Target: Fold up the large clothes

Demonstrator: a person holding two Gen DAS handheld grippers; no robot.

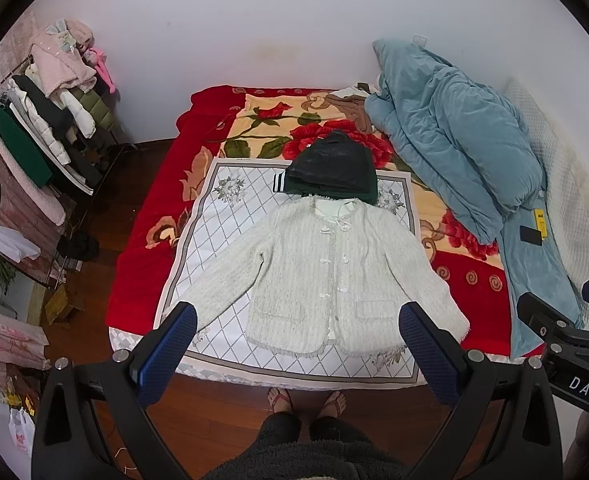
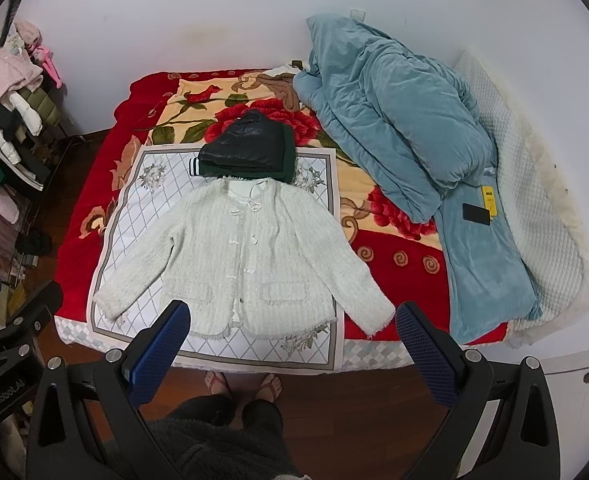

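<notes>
A white knitted cardigan [image 1: 318, 276] lies flat and face up, sleeves spread, on a white diamond-patterned cloth [image 1: 230, 208] on the bed; it also shows in the right wrist view [image 2: 246, 256]. Behind its collar sits a pile of folded dark clothes [image 1: 332, 168], also seen in the right wrist view [image 2: 246, 150]. My left gripper [image 1: 298, 320] is open and empty, held above the cardigan's hem at the bed's front edge. My right gripper [image 2: 292, 318] is open and empty, above the hem and right sleeve.
A red floral blanket [image 1: 166, 208] covers the bed. A bunched blue duvet [image 1: 454, 140] lies at the right, with a black phone [image 1: 530, 235] and a yellow item on it. A clothes rack [image 1: 42, 128] stands at the left. The person's sandalled feet [image 1: 306, 400] stand on the wooden floor.
</notes>
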